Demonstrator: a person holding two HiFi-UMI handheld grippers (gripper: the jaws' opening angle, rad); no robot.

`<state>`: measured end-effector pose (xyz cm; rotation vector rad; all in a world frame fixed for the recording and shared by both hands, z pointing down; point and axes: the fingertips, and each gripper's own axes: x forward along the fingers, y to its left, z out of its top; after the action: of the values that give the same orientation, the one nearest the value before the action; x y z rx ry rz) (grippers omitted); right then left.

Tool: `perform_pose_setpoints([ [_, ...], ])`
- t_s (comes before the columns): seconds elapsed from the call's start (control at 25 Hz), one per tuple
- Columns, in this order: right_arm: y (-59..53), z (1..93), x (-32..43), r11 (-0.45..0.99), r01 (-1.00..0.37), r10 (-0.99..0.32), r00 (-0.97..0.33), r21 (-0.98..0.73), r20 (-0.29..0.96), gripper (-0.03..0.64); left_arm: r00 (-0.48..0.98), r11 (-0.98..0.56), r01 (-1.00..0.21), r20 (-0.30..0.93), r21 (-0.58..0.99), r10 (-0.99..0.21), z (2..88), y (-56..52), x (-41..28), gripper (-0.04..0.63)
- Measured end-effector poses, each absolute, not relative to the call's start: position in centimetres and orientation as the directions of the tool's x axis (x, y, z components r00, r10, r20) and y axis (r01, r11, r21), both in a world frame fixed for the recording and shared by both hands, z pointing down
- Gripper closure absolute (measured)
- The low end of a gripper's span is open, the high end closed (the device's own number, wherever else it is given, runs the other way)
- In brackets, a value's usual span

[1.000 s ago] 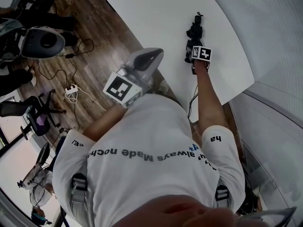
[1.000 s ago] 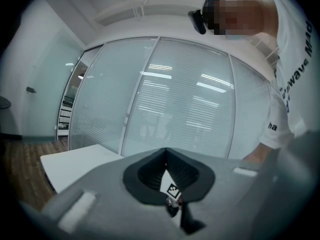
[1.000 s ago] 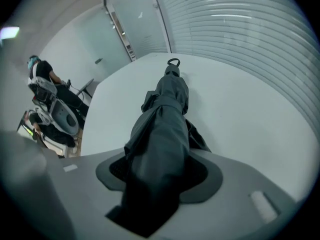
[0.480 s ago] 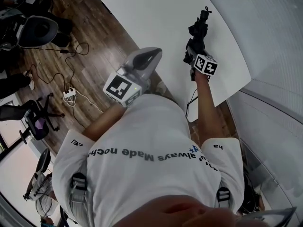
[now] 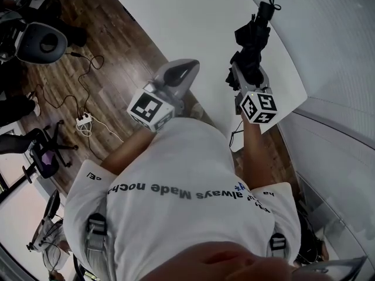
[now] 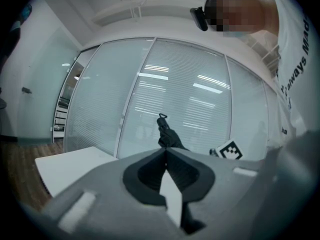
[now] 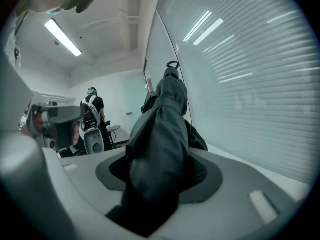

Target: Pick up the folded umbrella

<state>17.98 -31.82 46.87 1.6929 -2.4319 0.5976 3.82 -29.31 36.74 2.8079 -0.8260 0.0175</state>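
The folded umbrella is black, with a wrist loop at its far end, and hangs in the air above the white table. My right gripper is shut on it near its lower end. In the right gripper view the umbrella fills the gap between the pads and points up and away. My left gripper hovers by the table's near edge, shut with nothing in it. In the left gripper view its jaws meet at the tips, with the umbrella seen beyond them.
A glass wall with blinds runs along the table's right side. The wooden floor at the left holds a power strip with cables and office chairs. Another person stands far off in the right gripper view.
My right gripper has risen off the table with the umbrella in it and tilted it more upright. The left gripper has stayed where it was.
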Motion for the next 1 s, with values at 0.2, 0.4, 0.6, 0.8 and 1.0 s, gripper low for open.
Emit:
perform_pose_setpoints([
  [0.2,-29.7,40.9,17.0,0.325,-0.930,-0.912,-0.356,-0.169,0.203,0.380,0.845,-0.822,-0.532,0.068,0.202,-0.530,37.0,-29.4,3.8,0.592],
  [0.4,-29.9,39.0,15.6,0.352,-0.934,-0.927,-0.357,-0.068,0.113,0.380,0.845,-0.820,-0.532,0.073,0.208,-0.530,39.6,-32.1,3.0,0.592],
  [0.6,-28.1,36.0,14.1,0.350,-0.937,-0.935,-0.350,-0.011,0.052,0.380,0.841,-0.817,-0.538,0.071,0.208,-0.536,39.6,-32.3,1.4,0.592],
  [0.8,-25.7,33.4,13.0,0.358,-0.934,-0.934,-0.357,0.021,0.022,0.379,0.840,-0.817,-0.538,0.058,0.208,-0.539,38.1,-31.0,0.8,0.592],
  [1.0,-25.9,33.9,13.4,0.353,-0.936,-0.936,-0.353,0.016,0.018,0.379,0.844,-0.821,-0.532,0.055,0.206,-0.533,38.3,-31.2,1.4,0.592],
])
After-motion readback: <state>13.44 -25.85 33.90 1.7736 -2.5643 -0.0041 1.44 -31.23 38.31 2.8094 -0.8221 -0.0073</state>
